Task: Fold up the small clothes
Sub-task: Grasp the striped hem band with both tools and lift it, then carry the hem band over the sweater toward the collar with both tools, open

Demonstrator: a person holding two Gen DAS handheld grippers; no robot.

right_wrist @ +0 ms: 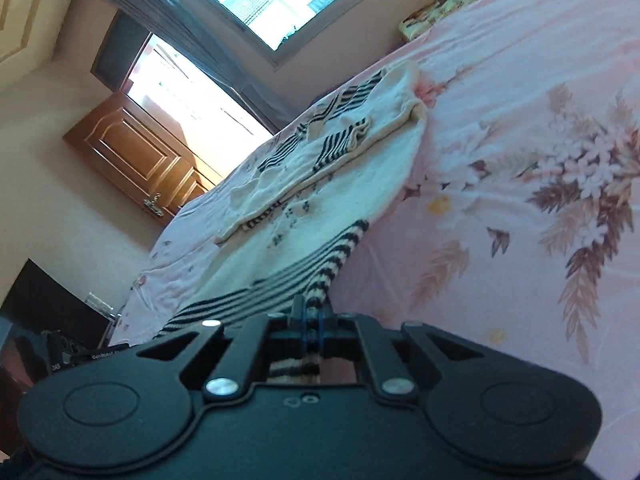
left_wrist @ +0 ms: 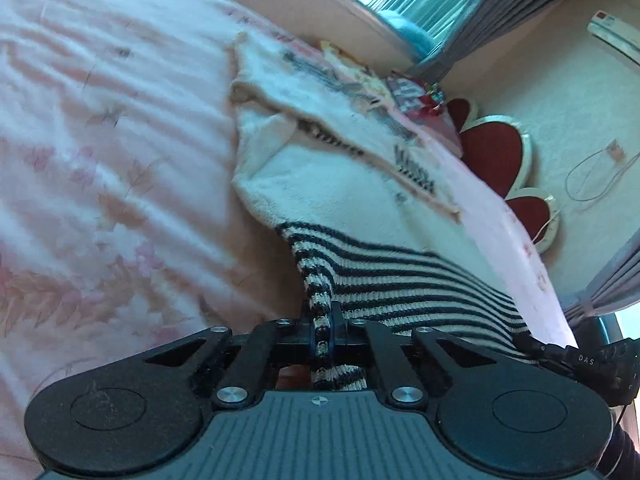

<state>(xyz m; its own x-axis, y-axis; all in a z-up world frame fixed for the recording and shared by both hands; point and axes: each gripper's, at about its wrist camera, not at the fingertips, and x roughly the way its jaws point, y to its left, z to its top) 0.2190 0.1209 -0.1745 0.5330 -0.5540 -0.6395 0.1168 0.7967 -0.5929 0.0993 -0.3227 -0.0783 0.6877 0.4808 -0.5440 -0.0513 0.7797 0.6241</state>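
The left gripper [left_wrist: 323, 330] has its two fingers pinched tight on a corner of the striped hem [left_wrist: 400, 276] of a small white sweater [left_wrist: 320, 184], and the right gripper [right_wrist: 313, 326] pinches the hem's other corner in the same way. Ahead of both sets of fingers the sweater lies spread on the pink floral bedsheet [right_wrist: 520, 140], its sleeves folded in over the body. A bunch of striped knit sits behind each pair of closed fingers.

Right claw [right_wrist: 314, 322] pinching striped hem [right_wrist: 320, 284]; sweater [right_wrist: 320, 184] on bedsheet [right_wrist: 520, 120].
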